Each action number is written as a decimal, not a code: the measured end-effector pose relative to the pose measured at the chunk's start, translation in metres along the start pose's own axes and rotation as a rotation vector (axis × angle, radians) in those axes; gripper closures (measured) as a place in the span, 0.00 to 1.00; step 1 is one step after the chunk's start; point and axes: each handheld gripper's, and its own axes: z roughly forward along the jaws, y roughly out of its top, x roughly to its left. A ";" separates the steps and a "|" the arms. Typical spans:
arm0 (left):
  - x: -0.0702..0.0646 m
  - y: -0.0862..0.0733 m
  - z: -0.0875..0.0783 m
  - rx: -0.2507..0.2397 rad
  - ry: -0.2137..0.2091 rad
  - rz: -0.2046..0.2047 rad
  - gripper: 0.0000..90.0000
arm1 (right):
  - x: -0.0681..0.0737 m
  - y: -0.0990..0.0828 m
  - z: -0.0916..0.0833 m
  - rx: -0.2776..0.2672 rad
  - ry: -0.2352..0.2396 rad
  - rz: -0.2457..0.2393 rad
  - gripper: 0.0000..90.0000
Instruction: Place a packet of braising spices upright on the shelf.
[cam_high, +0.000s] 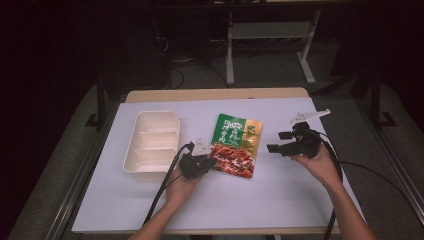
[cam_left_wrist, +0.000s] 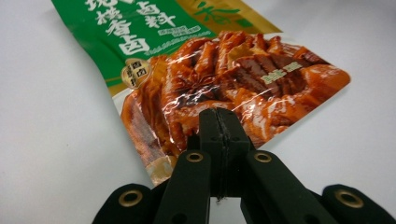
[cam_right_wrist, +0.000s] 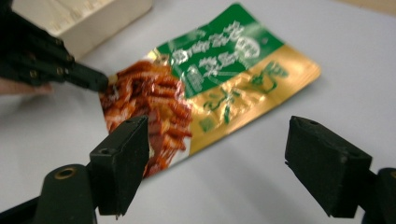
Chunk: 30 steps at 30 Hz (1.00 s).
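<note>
Nearest, two forearms reaching in from the bottom edge over a pale lilac-white sheet covering the tabletop (cam_high: 280, 200). Left tongs (cam_high: 212, 161) pressed together, tips at the near-left corner of a flat glossy food pouch (cam_high: 235, 146), green and gold on top with a red braised-meat picture below; whether pinching that edge or merely touching it, cannot tell. Right tongs (cam_high: 279, 141) spread wide, held above the sheet well to the right of the pouch. Just left of the pouch, a cream rectangular plastic tray (cam_high: 131, 150) with inner dividers. Farther back, a bare strip of light wood tabletop edge (cam_high: 215, 94). Beyond, grey floor (cam_high: 260, 70), white metal frame legs (cam_high: 230, 55), loose cables, darkness.
</note>
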 end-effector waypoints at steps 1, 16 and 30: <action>0.001 0.000 0.001 0.009 -0.003 -0.002 1.00 | -0.003 0.011 0.003 0.012 0.004 -0.012 0.24; -0.005 -0.003 0.012 0.067 0.030 0.030 1.00 | -0.039 0.025 0.064 0.096 -0.039 0.106 0.24; -0.004 -0.004 0.012 0.062 0.020 0.031 1.00 | -0.051 0.017 0.100 0.104 -0.009 0.194 0.30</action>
